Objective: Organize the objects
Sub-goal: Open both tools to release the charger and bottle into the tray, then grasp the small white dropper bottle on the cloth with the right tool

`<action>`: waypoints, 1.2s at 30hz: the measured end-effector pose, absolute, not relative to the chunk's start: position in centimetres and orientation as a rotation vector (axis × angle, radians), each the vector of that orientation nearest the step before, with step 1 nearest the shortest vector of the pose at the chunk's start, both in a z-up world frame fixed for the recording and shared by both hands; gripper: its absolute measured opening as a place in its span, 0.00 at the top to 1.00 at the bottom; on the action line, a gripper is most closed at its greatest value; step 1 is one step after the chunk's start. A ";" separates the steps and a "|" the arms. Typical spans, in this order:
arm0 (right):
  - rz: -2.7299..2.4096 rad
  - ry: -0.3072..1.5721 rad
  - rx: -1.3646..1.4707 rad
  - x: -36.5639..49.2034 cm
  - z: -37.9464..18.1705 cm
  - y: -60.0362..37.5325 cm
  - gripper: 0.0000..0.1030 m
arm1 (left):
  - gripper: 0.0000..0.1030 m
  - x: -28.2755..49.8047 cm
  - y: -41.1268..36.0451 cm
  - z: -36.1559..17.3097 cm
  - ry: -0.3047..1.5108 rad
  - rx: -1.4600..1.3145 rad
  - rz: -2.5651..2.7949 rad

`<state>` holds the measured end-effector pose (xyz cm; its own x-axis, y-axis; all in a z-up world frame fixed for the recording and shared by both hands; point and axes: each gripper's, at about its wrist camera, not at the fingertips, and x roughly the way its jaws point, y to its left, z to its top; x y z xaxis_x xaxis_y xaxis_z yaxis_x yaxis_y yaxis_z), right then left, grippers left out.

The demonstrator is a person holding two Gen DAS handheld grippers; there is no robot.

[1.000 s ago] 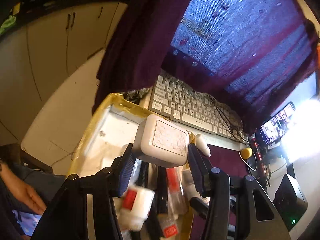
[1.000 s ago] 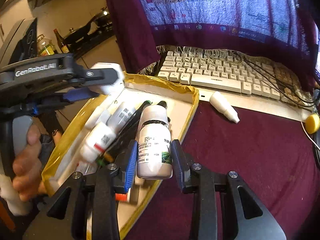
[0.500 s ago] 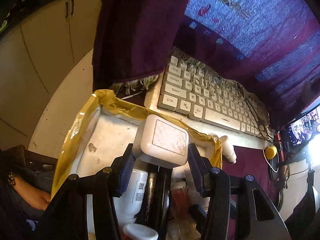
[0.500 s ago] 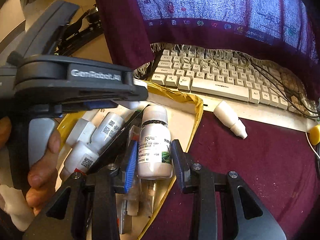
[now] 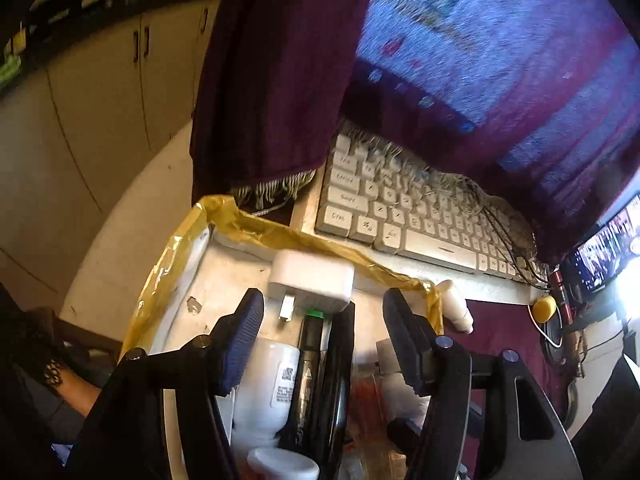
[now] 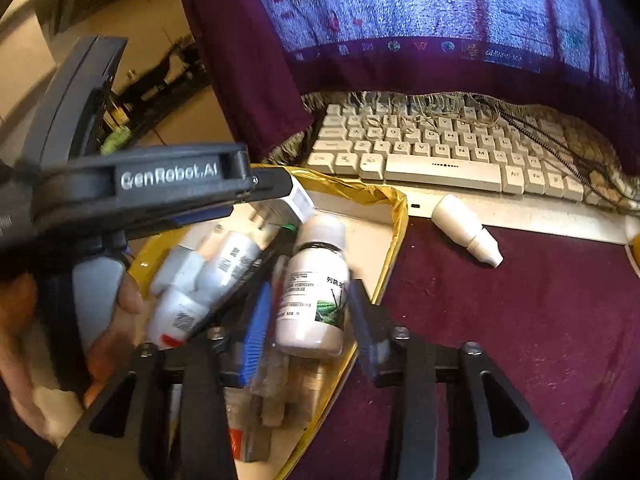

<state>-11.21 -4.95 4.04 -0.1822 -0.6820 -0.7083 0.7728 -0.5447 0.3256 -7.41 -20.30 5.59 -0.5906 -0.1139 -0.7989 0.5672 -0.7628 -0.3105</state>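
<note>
A white tray with yellow-taped rim (image 5: 256, 222) (image 6: 394, 200) holds white bottles (image 6: 230, 258), a black marker (image 5: 310, 344) and small packets. My left gripper (image 5: 324, 332) is open above the tray; a white plug adapter (image 5: 312, 280) lies loose just beyond its fingertips, blurred. My right gripper (image 6: 306, 316) is open; a white bottle with a green label (image 6: 316, 292) sits between its jaws, over the tray's right edge, apart from both pads. A small white dropper bottle (image 6: 466, 230) lies outside the tray on the maroon cloth.
A white keyboard (image 6: 440, 148) lies behind the tray, partly under a purple fringed cloth (image 6: 400, 32). A yellow ball (image 5: 544, 308) and a lit screen (image 5: 604, 256) are at the far right. Cabinets (image 5: 100, 100) stand left.
The left gripper opened and let go of the white plug adapter, which dropped toward the tray. The right gripper opened and released the green-label bottle over the tray.
</note>
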 end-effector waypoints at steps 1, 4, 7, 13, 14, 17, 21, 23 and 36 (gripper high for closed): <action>-1.859 0.094 1.044 -11.3 4.2 -4.5 0.48 | 0.45 -7.1 -20.1 5.8 0.769 1.122 -2.371; -1.845 0.058 1.035 -11.5 4.6 -3.0 0.47 | 0.45 -6.1 -19.0 6.3 0.772 1.089 -2.388; -1.846 0.043 1.016 -12.2 5.1 -0.7 0.47 | 0.45 -5.3 -17.6 6.7 0.742 1.041 -2.414; -1.929 0.010 1.049 -15.4 5.1 2.3 0.47 | 0.43 -4.9 -14.6 6.9 0.737 1.023 -2.486; -1.937 0.009 1.061 -16.0 5.0 2.2 0.47 | 0.43 -5.0 -14.2 6.9 0.731 1.030 -2.493; -1.954 0.106 1.068 -17.3 4.5 0.9 0.47 | 0.43 -5.2 -13.3 6.6 0.720 1.044 -2.508; -1.963 0.299 1.072 -18.6 3.6 -1.5 0.47 | 0.43 -5.3 -12.8 6.5 0.740 1.040 -2.509; -1.927 0.319 1.079 -18.8 3.1 -2.1 0.47 | 0.43 -5.3 -12.3 6.6 0.741 1.044 -2.523; -1.928 0.331 1.076 -20.3 1.8 -2.3 0.47 | 0.43 -6.2 -10.9 6.5 0.782 1.094 -2.527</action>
<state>-20.29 -2.25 1.79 -0.2394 -0.5662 -0.7887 0.7968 -0.5788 0.1736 -6.24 -10.95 6.50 -0.6747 -0.0381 -0.7371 0.4480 -0.8148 -0.3679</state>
